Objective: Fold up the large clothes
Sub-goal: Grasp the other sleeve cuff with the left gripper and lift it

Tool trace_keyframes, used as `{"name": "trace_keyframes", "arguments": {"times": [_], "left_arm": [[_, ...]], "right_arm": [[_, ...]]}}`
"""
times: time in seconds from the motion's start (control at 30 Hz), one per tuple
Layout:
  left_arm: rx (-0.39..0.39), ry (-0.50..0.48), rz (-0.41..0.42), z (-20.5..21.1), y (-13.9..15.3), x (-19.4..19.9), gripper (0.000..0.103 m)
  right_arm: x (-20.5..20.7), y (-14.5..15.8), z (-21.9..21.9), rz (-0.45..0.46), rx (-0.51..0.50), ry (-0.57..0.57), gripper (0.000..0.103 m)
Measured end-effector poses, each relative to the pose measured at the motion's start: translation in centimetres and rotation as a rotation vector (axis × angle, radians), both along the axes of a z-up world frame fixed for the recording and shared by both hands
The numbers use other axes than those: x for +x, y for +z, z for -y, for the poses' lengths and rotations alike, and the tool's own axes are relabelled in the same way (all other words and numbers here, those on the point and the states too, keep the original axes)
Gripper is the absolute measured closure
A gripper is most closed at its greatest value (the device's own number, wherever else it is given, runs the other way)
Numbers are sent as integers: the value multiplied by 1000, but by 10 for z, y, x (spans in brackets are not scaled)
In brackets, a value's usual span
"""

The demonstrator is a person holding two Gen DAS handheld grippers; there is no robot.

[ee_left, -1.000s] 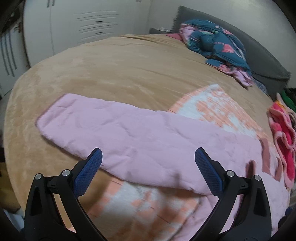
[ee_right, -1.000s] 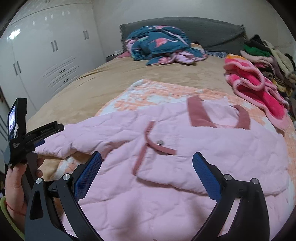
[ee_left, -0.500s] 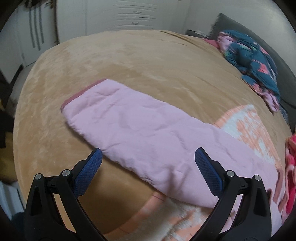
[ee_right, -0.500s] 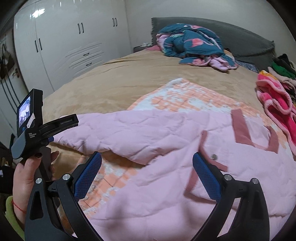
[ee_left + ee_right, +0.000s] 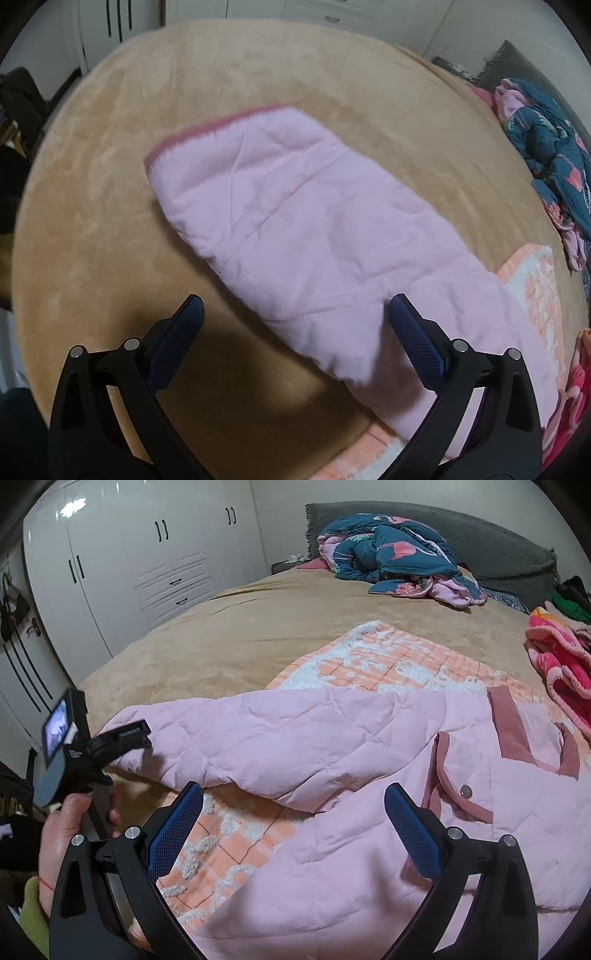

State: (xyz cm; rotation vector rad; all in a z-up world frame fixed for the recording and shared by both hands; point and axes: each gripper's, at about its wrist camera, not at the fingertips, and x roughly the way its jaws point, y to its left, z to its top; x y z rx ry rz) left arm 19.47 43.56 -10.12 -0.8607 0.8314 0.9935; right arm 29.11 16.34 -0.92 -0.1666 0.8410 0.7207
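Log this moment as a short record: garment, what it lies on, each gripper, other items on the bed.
garment: pink quilted jacket, spread flat, sleeve stretched out
under it: orange checked blanket on tan bedspread
left gripper: open, over the sleeve
right gripper: open, over the jacket
others: teal floral bedding, red-pink fleece

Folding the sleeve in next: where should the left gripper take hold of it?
Judging by its pose, grip the sleeve at its cuff, coming in from the open bed side: it lies flat, stretched outward, its free end there. The left gripper hovers open.
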Motion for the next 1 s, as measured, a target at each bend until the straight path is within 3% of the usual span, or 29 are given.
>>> {"name": "trace_keyframes", "arguments": {"times": [0.13,0.37,0.5,0.57,0.6,0.67,1.0], "left_arm": [[-7,51,71,-8,-5,-2,9],[29,-4,90,-18,-6,8,11],[53,-17,131,-15,5,1,35],[83,-28,154,-15,14,1,59],[107,-46,167,-13,22,-1,64],[142,-75,190,-8,33,-2,84],[238,-187,319,23,91,-2,91]], "right_arm": [[3,-3,9,-4,3,-14,5],[8,-2,46,15,28,-88,5],[10,0,72,7,64,-137,5],[10,2,83,7,76,-155,5],[9,3,88,7,83,-164,5],[7,5,98,6,96,-179,5],[-7,13,152,-7,171,-275,5]]}}
